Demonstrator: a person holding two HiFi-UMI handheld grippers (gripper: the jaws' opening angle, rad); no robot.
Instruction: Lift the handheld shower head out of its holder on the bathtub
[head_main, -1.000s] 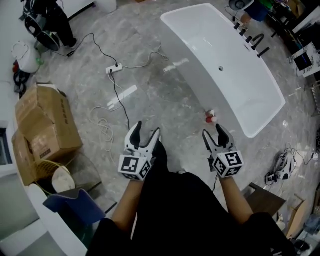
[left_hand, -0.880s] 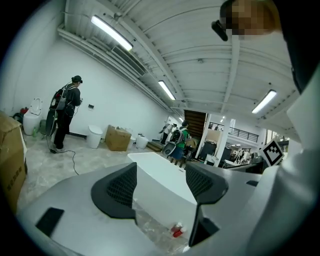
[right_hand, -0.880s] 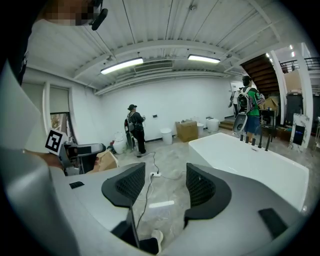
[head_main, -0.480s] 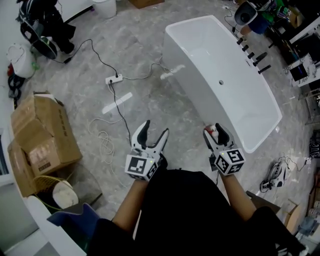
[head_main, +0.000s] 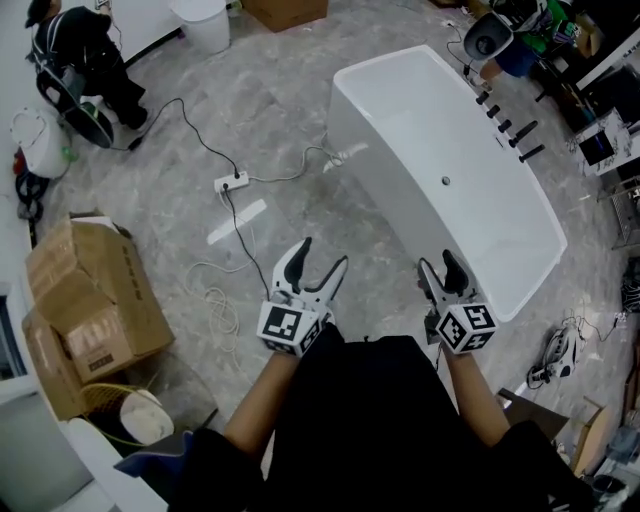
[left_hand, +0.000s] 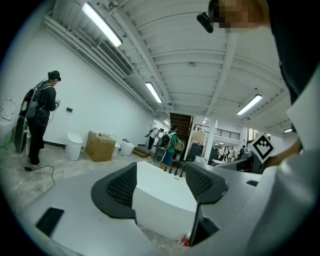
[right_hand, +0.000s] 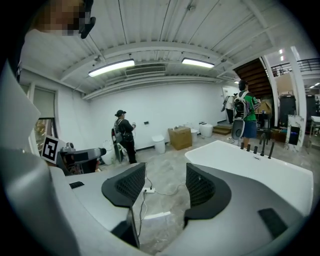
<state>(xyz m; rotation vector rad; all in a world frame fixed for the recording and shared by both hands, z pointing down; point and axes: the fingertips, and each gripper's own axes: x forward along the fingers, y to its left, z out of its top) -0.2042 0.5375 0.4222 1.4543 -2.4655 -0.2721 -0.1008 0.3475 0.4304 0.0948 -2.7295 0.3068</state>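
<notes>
A white freestanding bathtub (head_main: 430, 110) lies ahead and to the right. A row of black fittings (head_main: 505, 122) stands on its far rim. The two nearest pieces are long and slanted, and I cannot tell which is the handheld shower head. My left gripper (head_main: 322, 254) is open and empty over the floor, left of the tub's near end. My right gripper (head_main: 438, 264) is also open and empty, just short of that near end. The left gripper view shows the tub (left_hand: 160, 195) between the jaws. In the right gripper view the tub (right_hand: 245, 162) and fittings (right_hand: 256, 149) lie to the right.
A power strip (head_main: 230, 183) with long cords crosses the floor on the left. Cardboard boxes (head_main: 85, 300) and a basket (head_main: 120, 412) stand at the lower left. A person (head_main: 85, 60) is at the far left. Clutter and cables (head_main: 555, 350) sit right of the tub.
Both grippers have come closer to the tub's near end. The small red and white object on the floor by the tub is now hidden behind the right gripper.
</notes>
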